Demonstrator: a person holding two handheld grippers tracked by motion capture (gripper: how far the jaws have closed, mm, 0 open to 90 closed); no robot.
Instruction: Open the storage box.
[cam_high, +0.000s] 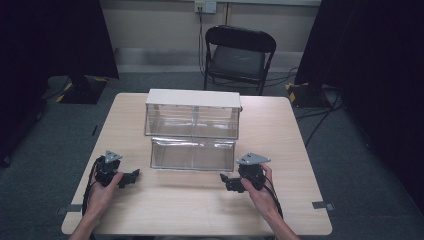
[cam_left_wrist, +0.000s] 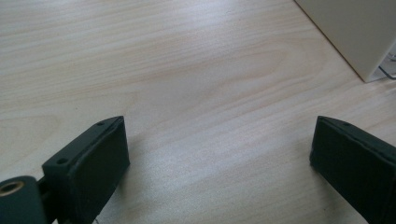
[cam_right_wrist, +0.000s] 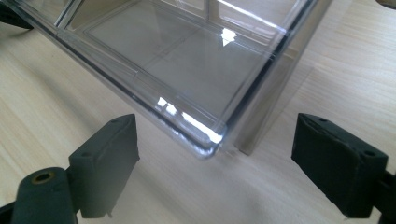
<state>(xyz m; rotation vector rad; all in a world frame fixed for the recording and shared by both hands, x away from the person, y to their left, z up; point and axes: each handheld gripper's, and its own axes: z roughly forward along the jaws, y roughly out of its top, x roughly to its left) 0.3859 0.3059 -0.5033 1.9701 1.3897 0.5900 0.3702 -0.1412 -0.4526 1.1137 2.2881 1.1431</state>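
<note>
The clear drawer was cut off at the top and left edges of the right gripper view, and glare hid part of its front rim. It was transparent plastic, pulled out in front of the white-topped cabinet at mid-worktop. The right gripper lay just beside its near corner, jaws wide apart and empty. The left gripper rested on pale wood, equally spread, holding nothing. A black folding chair stood behind on grey carpet.
</note>
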